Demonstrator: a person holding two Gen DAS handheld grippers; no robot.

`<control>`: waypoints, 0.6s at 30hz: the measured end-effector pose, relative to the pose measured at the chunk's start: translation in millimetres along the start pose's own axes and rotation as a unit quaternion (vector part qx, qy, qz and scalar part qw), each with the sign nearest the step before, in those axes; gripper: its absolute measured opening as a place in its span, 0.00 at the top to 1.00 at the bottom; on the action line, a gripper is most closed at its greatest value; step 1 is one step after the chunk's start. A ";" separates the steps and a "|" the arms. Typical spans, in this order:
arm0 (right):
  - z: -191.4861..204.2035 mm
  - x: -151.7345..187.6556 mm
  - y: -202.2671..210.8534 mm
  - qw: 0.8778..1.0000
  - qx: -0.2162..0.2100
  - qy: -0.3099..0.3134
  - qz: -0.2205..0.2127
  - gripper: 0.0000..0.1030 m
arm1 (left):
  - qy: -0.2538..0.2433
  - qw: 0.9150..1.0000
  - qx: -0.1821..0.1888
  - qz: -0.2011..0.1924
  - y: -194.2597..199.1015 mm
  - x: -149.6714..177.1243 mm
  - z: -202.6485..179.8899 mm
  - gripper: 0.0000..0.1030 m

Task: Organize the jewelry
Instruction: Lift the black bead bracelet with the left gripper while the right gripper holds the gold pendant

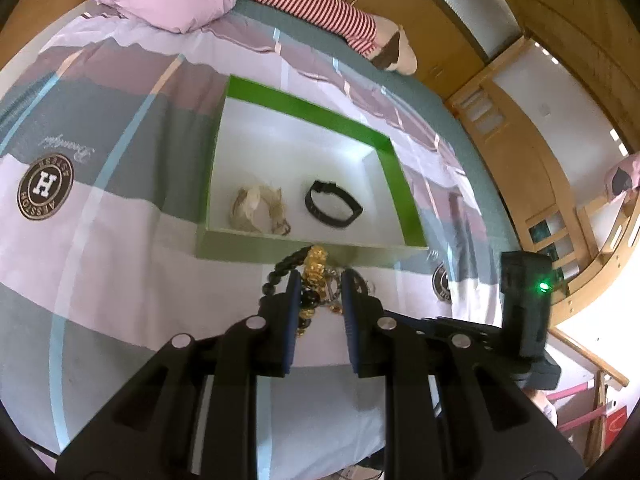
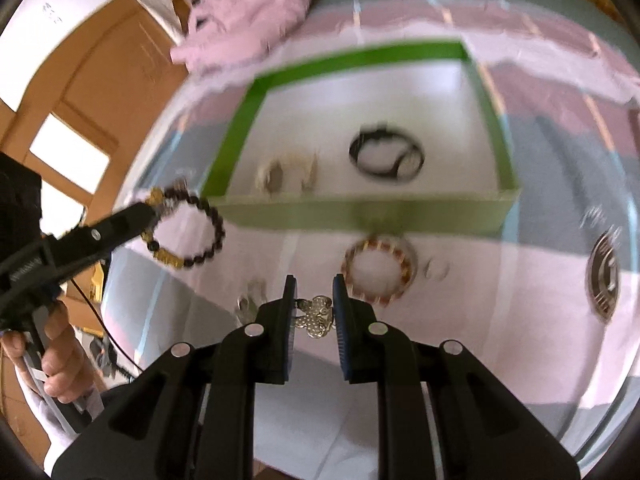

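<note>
On the bed (image 1: 120, 240), spread with a pink, grey and white patchwork cover, a shallow green-walled box (image 1: 396, 168) sits open with a white floor. Inside it lie a black band (image 1: 334, 204) to the right and a pale crumpled piece (image 1: 260, 210) to the left, apart from each other.

The left hand-held gripper (image 1: 320, 292) is seen from the right wrist camera gripping a dark-and-gold bead bracelet (image 2: 186, 232) by its rim — the loop hangs clear of the cover, just left of the box's near left corner. In its own view the blue pads stand a little apart with the beads between them.

The right hand-held gripper (image 2: 314, 300) hovers over the cover near the box's front wall, its pads partly open on either side of a small silver pendant (image 2: 318, 316); whether they touch it I cannot tell. Just beyond lies a red-and-gold ring-shaped bracelet (image 2: 378, 272), close to the box's near wall. That view is blurred.
</note>
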State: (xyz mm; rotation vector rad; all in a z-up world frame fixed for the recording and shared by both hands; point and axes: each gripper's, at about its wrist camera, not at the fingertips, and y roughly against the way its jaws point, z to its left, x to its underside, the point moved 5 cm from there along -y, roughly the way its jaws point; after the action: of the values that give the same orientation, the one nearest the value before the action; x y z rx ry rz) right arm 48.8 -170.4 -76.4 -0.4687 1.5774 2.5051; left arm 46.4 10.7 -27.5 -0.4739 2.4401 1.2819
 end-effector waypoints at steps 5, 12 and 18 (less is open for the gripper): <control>-8.5 10.8 -16.7 0.999 -0.014 -0.025 0.036 0.82 | 0.003 1.000 0.003 0.017 -5.7 8.1 0.9 0.81; -12.1 10.4 -13.8 0.998 -0.025 -0.039 0.034 0.82 | -0.007 1.000 0.004 0.017 -4.0 11.2 -4.3 0.81; -10.3 5.4 -9.0 0.999 -0.026 -0.036 0.024 0.82 | -0.029 0.999 -0.008 -0.016 7.5 5.8 -14.4 0.81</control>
State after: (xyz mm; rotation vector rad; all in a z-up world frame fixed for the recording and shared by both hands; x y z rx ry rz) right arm 48.1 -175.9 -90.0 -0.3476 1.5190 2.5731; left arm 35.8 1.9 -17.0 -0.4716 2.3675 1.2855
